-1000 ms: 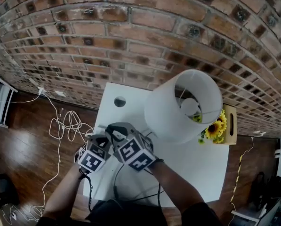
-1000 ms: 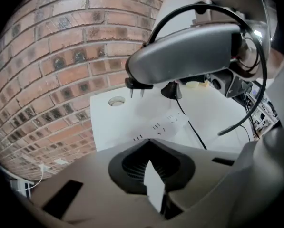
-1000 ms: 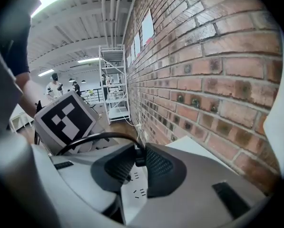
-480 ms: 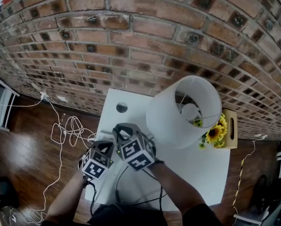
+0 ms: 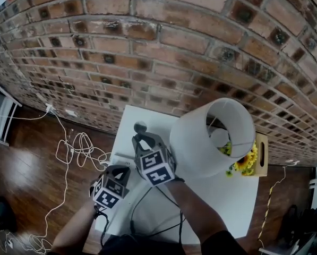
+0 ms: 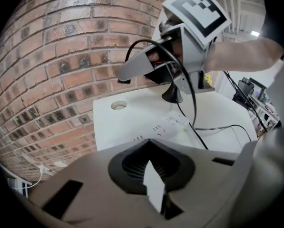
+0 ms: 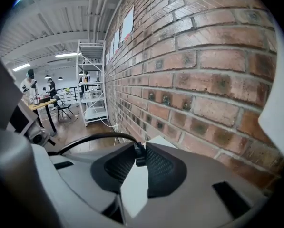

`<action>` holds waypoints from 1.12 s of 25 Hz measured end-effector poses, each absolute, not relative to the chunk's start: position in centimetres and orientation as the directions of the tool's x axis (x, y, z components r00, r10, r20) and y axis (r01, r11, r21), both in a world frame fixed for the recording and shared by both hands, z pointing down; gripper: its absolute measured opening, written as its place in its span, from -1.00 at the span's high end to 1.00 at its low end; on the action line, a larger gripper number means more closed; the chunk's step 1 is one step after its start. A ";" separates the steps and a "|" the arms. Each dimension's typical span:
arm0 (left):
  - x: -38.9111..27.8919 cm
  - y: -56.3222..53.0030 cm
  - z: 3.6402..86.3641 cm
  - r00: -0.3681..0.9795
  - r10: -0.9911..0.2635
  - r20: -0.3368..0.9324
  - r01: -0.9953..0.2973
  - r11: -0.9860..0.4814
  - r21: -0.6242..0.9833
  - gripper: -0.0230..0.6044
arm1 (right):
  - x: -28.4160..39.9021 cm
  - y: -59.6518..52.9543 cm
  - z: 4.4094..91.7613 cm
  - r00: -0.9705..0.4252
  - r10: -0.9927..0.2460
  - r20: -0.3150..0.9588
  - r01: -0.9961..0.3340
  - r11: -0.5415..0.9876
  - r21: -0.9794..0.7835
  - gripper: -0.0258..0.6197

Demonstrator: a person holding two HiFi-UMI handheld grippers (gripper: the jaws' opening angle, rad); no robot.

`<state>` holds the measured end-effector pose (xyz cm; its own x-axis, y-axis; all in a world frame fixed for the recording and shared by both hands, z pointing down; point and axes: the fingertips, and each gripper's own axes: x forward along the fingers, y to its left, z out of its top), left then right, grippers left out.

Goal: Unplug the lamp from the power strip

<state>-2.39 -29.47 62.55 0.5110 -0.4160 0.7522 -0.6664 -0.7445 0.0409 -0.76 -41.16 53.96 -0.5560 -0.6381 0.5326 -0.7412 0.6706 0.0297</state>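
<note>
Loose white cables are listed on the wooden floor, off the left edge of the desk. The left gripper is held over the desk's near-left corner; its jaws appear closed, with nothing between them. The power strip, white on white and hard to make out, is laid flat beside the left edge. The right gripper is held above the far-left corner by the round hole, its jaws clamped on the black plug, which is lifted clear of the strip, its cable trailing back. The lamp is stood towards the far-right corner. Sunflowers in a wooden box are set at the right edge.
</note>
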 end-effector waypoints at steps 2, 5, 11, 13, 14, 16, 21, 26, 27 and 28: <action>-2.3 -29.4 62.5 0.515 -0.411 0.752 -0.660 -0.750 0.043 0.86 | -0.4 -42.1 54.5 -0.534 -0.656 0.533 -0.768 0.640 0.017 0.69; -2.4 -29.4 62.6 0.524 -0.402 0.751 -0.662 -0.747 0.061 0.86 | 0.1 -43.5 54.9 -0.501 -0.687 0.526 -0.803 0.596 0.013 0.69; -2.4 -29.4 62.3 0.539 -0.384 0.750 -0.653 -0.752 0.085 0.86 | 0.1 -45.2 55.9 -0.475 -0.700 0.534 -0.824 0.566 0.008 0.69; -2.5 -29.3 62.5 0.540 -0.369 0.757 -0.640 -0.763 0.085 0.86 | 0.0 -45.7 56.2 -0.468 -0.700 0.539 -0.822 0.568 0.025 0.69; -2.5 -29.3 62.6 0.541 -0.354 0.763 -0.630 -0.771 0.088 0.86 | 0.0 -46.0 56.2 -0.467 -0.700 0.541 -0.821 0.570 0.029 0.69; -2.4 -29.3 62.6 0.549 -0.318 0.773 -0.613 -0.782 0.113 0.87 | 0.1 -46.4 56.5 -0.466 -0.695 0.547 -0.820 0.572 0.028 0.69; -1.3 -30.7 60.5 0.619 -0.328 0.714 -0.623 -0.758 0.191 0.87 | 0.4 -46.4 58.3 -0.448 -0.677 0.584 -0.825 0.564 0.022 0.69; -0.4 -32.2 59.7 0.630 -0.363 0.686 -0.625 -0.762 0.170 0.87 | 0.3 -47.1 59.2 -0.447 -0.666 0.597 -0.828 0.561 0.006 0.69; -0.4 -32.3 59.8 0.629 -0.362 0.688 -0.624 -0.763 0.168 0.87 | 0.4 -47.3 59.4 -0.443 -0.664 0.603 -0.830 0.558 0.005 0.69; -0.4 -32.4 59.9 0.628 -0.360 0.690 -0.624 -0.762 0.170 0.87 | 0.5 -47.5 59.6 -0.439 -0.660 0.609 -0.832 0.555 0.001 0.69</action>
<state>-0.42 -32.43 59.89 0.6282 -0.3603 0.6896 -0.6243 -0.7624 0.1703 0.45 -47.53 59.63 -0.4394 -0.6605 0.6089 -0.8321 0.5546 0.0010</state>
